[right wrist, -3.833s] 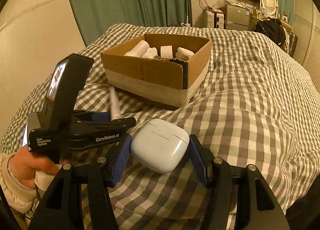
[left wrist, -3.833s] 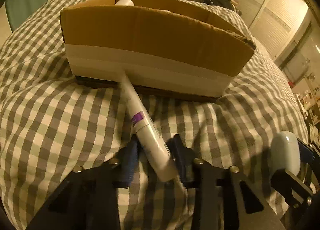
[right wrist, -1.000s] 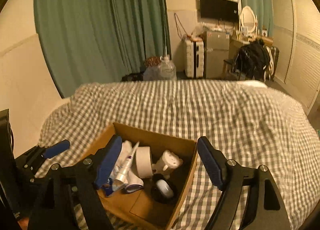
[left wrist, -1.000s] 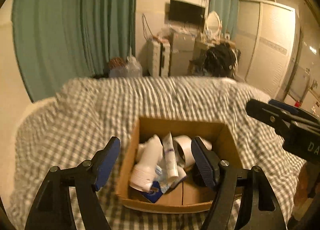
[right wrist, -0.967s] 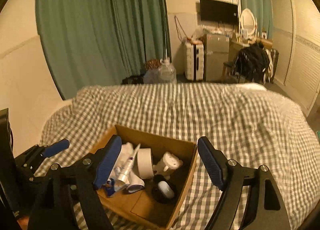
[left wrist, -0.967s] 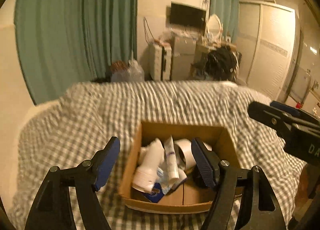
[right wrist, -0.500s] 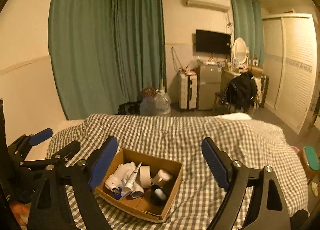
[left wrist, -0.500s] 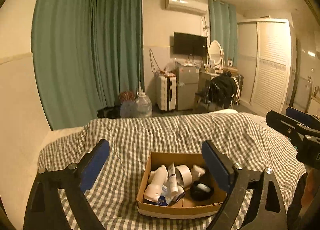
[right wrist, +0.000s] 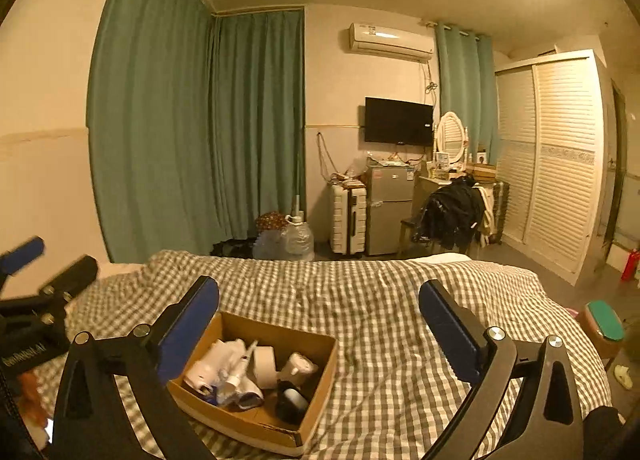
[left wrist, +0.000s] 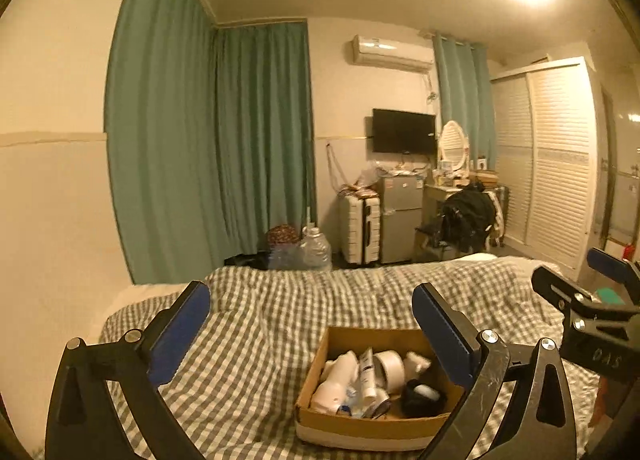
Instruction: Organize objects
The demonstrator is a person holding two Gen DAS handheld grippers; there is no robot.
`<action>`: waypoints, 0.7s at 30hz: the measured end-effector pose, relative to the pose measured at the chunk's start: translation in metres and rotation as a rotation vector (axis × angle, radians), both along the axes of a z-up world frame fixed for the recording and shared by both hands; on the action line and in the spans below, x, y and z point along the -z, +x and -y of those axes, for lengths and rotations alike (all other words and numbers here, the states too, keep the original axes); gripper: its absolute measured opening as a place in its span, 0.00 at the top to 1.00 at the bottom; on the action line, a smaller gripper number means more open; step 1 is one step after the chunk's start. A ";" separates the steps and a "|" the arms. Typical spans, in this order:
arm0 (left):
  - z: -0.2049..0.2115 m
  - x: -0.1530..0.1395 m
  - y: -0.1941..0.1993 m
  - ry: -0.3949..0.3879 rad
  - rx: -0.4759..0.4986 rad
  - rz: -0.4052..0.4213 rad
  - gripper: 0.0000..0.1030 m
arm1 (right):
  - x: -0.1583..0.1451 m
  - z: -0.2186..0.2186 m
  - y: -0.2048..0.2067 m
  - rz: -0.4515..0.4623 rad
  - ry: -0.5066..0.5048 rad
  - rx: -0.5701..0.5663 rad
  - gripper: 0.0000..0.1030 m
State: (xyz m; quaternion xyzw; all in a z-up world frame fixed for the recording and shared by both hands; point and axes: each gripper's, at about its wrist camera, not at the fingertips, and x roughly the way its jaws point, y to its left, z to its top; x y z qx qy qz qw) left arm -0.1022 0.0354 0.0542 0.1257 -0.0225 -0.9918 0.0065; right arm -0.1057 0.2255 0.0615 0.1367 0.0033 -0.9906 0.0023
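A cardboard box (left wrist: 320, 416) sits on the checked bed cover and also shows in the right wrist view (right wrist: 256, 426). Inside lie a white bottle (left wrist: 334, 380), a white tube (left wrist: 366, 372), a tape roll (left wrist: 390, 370), a small white figure (right wrist: 298, 368) and a white case in a black holder (right wrist: 292, 398). My left gripper (left wrist: 312, 334) is open and empty, held high and well back from the box. My right gripper (right wrist: 320, 324) is open and empty, also high above the bed.
The checked bed (right wrist: 380, 300) fills the lower view. Green curtains (left wrist: 240, 140), a white suitcase (left wrist: 360, 232), a small fridge (left wrist: 402, 216), a chair with a black jacket (left wrist: 466, 220) and a louvred wardrobe (left wrist: 552, 164) stand beyond it. A stool (right wrist: 604, 326) is at right.
Both grippers have risen and pulled back from the box, so it looks smaller and lower. Earlier they held a tube and a white case; both now lie in the box.
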 end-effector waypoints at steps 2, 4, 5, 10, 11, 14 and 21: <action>0.001 0.016 -0.006 0.001 -0.010 0.017 0.00 | 0.015 0.005 -0.004 0.012 0.016 -0.011 0.02; 0.002 0.036 -0.013 0.009 -0.009 0.052 0.00 | 0.028 0.009 -0.008 0.028 0.028 -0.020 0.02; 0.002 0.042 -0.015 0.013 -0.006 0.063 0.00 | 0.037 0.012 -0.010 0.039 0.037 -0.017 0.02; 0.005 0.071 -0.028 0.027 -0.026 0.129 0.00 | 0.063 0.015 -0.017 0.063 0.043 0.006 0.02; 0.005 0.072 -0.030 0.027 -0.027 0.136 0.00 | 0.067 0.015 -0.019 0.074 0.036 0.003 0.02; 0.003 0.074 -0.030 0.020 -0.030 0.141 0.00 | 0.072 0.013 -0.025 0.093 0.024 0.000 0.02; 0.001 0.074 -0.028 0.010 -0.019 0.146 0.00 | 0.078 0.012 -0.028 0.111 0.023 0.010 0.02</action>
